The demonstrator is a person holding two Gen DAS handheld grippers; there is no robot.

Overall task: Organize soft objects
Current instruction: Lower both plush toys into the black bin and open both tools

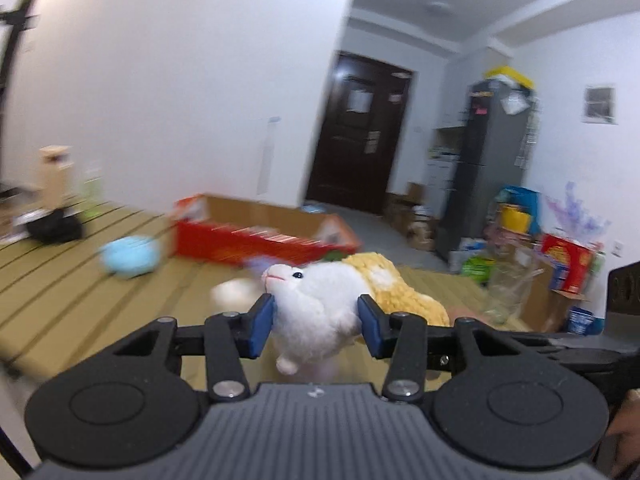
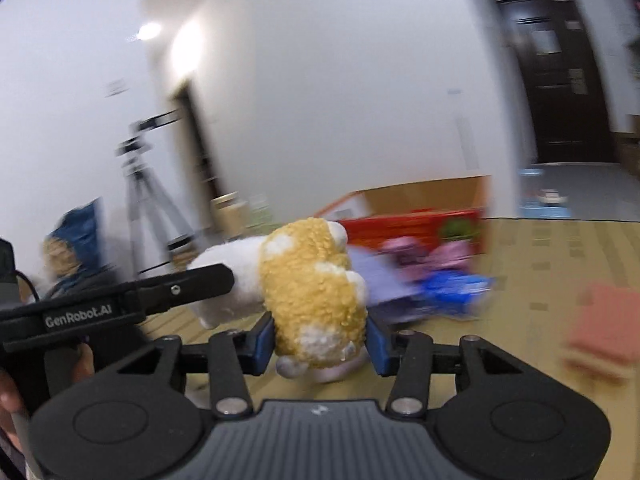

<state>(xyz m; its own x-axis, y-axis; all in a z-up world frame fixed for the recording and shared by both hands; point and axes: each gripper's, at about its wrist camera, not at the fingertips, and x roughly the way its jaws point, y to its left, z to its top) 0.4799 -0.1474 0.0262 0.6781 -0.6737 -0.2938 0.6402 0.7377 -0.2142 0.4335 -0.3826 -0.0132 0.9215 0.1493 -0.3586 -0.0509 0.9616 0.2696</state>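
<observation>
Left tool [image 1: 316,322] was closed on the white front half of the plush toy [image 1: 320,312], blue pads [image 1: 262,326] pressing into the fur on both sides, the toy's face pointing away from the camera. Right tool [image 2: 320,338] gripped the same plush toy [image 2: 312,288] by its yellow-tan rear half, pads sunk into the curly fabric. The toy was held between both tools, lifted above the desk [image 1: 80,280].

Beyond the toy, an open red cardboard box [image 1: 260,232] sat on the desk near the wall. Left of the toy, between it and the desk's far-left clutter, lay a blurred light-blue soft object [image 1: 130,256]. In the right wrist view, blurred purple, pink and blue soft items [image 2: 432,276] lay just behind the toy, in front of the box. Right of the toy, well apart, sat a pink folded cloth [image 2: 600,320].
</observation>
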